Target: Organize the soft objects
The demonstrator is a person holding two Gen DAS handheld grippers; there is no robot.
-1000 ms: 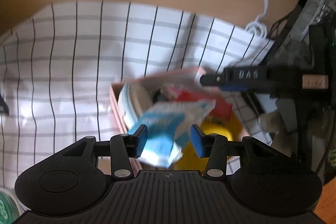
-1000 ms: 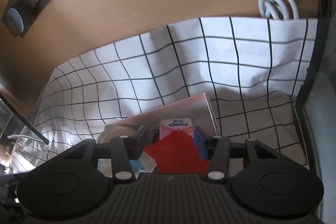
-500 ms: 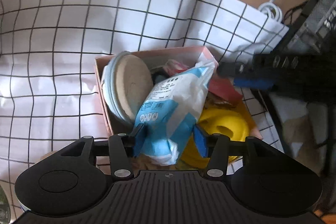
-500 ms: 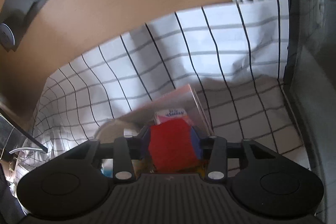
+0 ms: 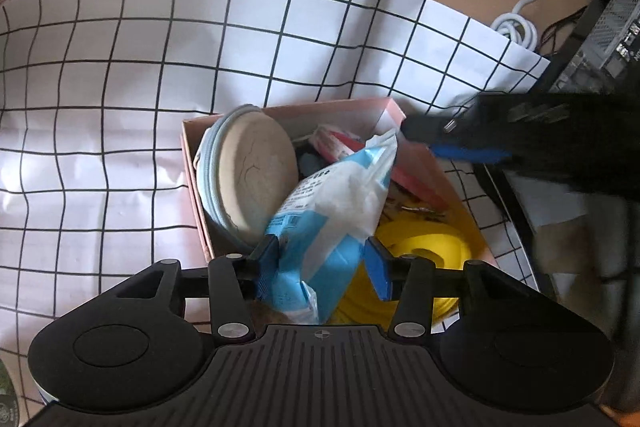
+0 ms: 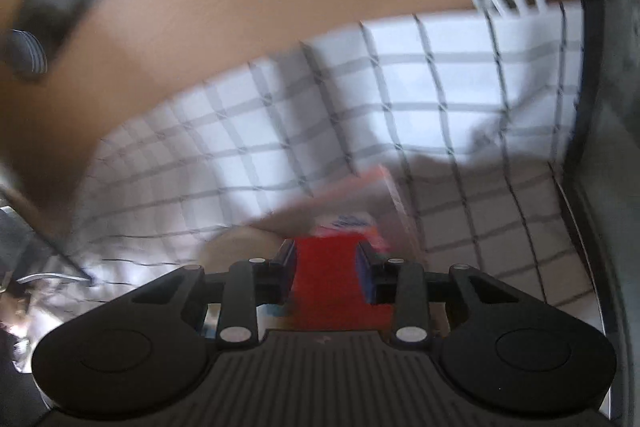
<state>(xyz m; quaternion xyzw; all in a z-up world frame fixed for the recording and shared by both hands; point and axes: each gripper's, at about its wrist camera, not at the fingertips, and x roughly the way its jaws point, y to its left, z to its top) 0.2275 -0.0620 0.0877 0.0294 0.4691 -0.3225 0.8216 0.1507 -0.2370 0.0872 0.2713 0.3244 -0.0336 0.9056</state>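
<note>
The pink box (image 5: 288, 113) sat on the checked cloth (image 5: 120, 67), already well filled — a round beige pouch (image 5: 252, 175) stood on edge against its left wall, a yellow thing (image 5: 424, 247) lay at the near right, and a pink and red packet (image 5: 340, 143) lay further back.

The left gripper (image 5: 324, 261) hung over the near end of the box with a blue and white packet (image 5: 336, 203) between its fingers. Its jaws stood fairly wide; the left pad touched the packet, while a gap showed at the right pad, so the hold looked loose or already let go. The packet leaned on the other contents rather than lying flat.

The right gripper (image 6: 326, 267) was closing on a red packet (image 6: 324, 263), the pads pressing on both of its sides. That view was blurred, but the packet appeared to be just above the box, with a tissue pack (image 6: 348, 221) beyond it.

By my reckoning the sorting was far along: most soft things were in the box. What seemed left was settling the blue and white packet and dealing with the red one. Whether more things waited elsewhere could not be told.
</note>
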